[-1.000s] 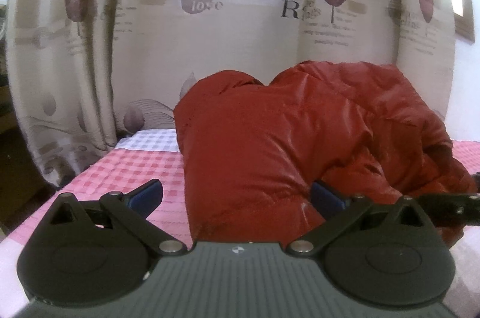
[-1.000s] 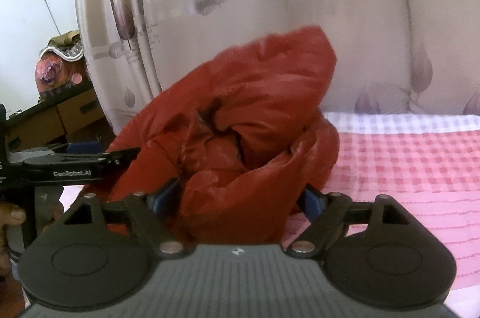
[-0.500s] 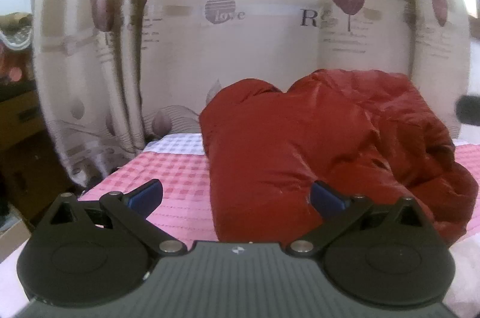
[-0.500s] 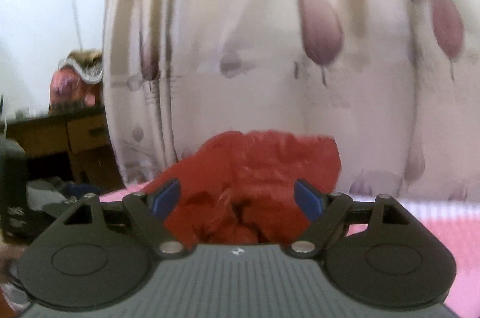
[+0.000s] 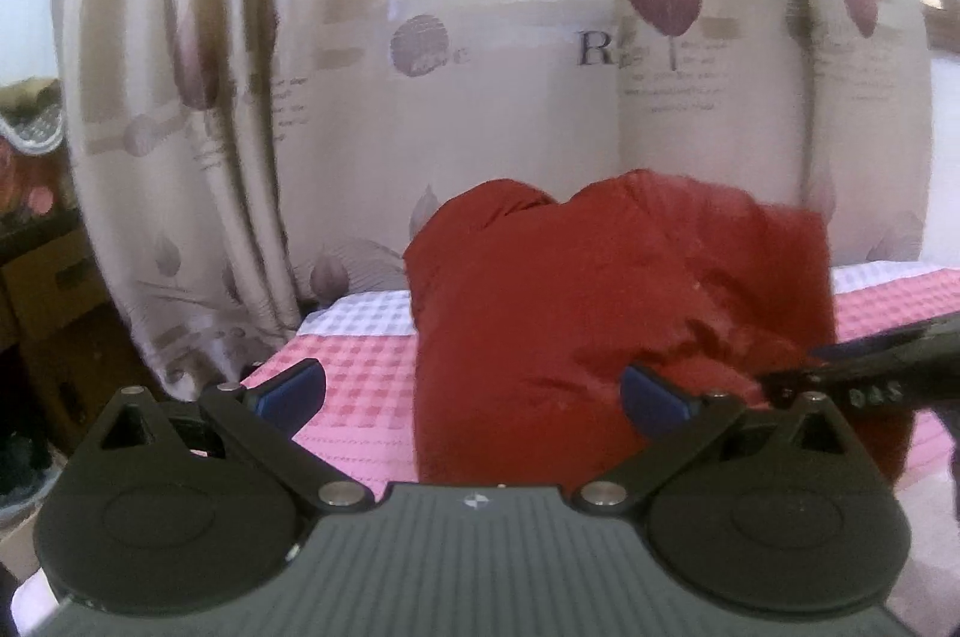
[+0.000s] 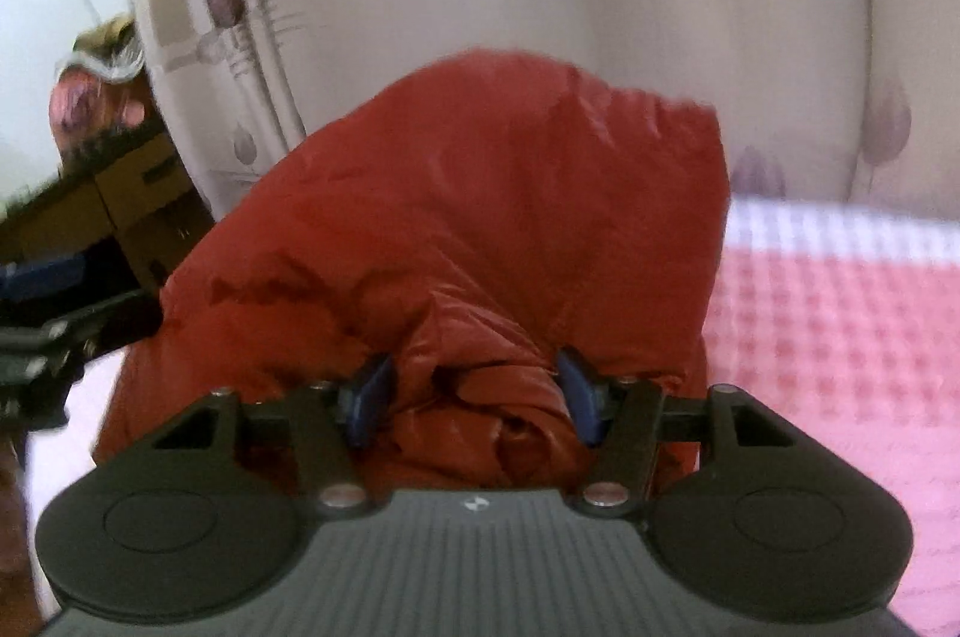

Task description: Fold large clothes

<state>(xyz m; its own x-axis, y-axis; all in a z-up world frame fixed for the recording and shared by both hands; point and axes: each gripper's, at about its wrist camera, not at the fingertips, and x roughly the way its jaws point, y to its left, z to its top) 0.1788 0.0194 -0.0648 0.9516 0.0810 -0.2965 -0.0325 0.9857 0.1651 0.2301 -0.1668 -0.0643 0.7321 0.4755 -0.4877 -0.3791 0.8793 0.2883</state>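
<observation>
A shiny red padded jacket lies heaped on the bed's pink checked cover. My left gripper stands open just short of the heap's near left side, with nothing between its blue pads. In the right wrist view the jacket fills the middle. My right gripper is at its near edge, jaws closing, and a bunched fold of the red fabric sits between the pads and touches both. The right gripper's black fingers reach into the left wrist view from the right edge.
A cream curtain with purple leaf prints hangs right behind the bed. A cardboard box and dark furniture stand left of the bed. The pink cover stretches away to the right of the jacket. The left gripper shows at the left edge.
The right gripper lifted off the jacket, came back down onto its near edge and narrowed its jaws around a fold. The left gripper drew back and rose a little, still open.
</observation>
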